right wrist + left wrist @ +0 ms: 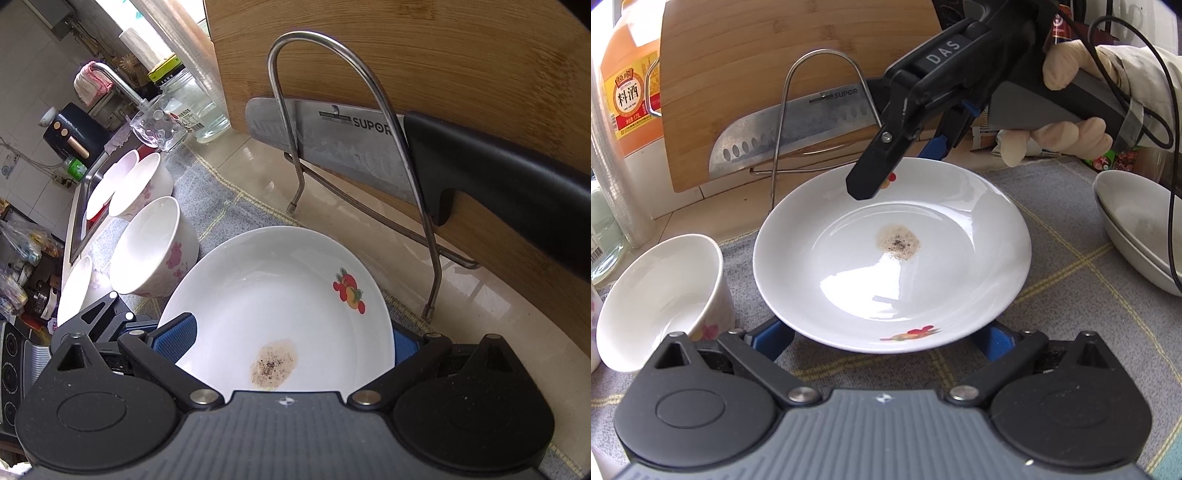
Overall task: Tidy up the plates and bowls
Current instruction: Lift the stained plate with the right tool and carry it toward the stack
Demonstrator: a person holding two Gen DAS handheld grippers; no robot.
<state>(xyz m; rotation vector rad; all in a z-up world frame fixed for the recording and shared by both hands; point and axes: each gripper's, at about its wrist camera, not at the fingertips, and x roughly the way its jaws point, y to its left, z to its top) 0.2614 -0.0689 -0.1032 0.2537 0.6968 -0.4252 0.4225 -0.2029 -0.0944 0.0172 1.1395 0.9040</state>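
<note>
Two grippers, left [886, 341] and right [291, 341], are flanking the plate [960, 266] from opposite rims, fingers spread, while a bowl [661, 295] is sitting just beside it.

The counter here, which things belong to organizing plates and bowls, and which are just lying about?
Job: white plate, floral bowls, stacked dishes, left gripper, right gripper.
Lying about: knife, cutting board, cooking wine jug, glass jar.

Your right gripper [291, 343] spreads its blue fingers [177, 338] either side of the stained white plate [280, 295]; a flowered bowl [151, 247] sits just left of it.
</note>
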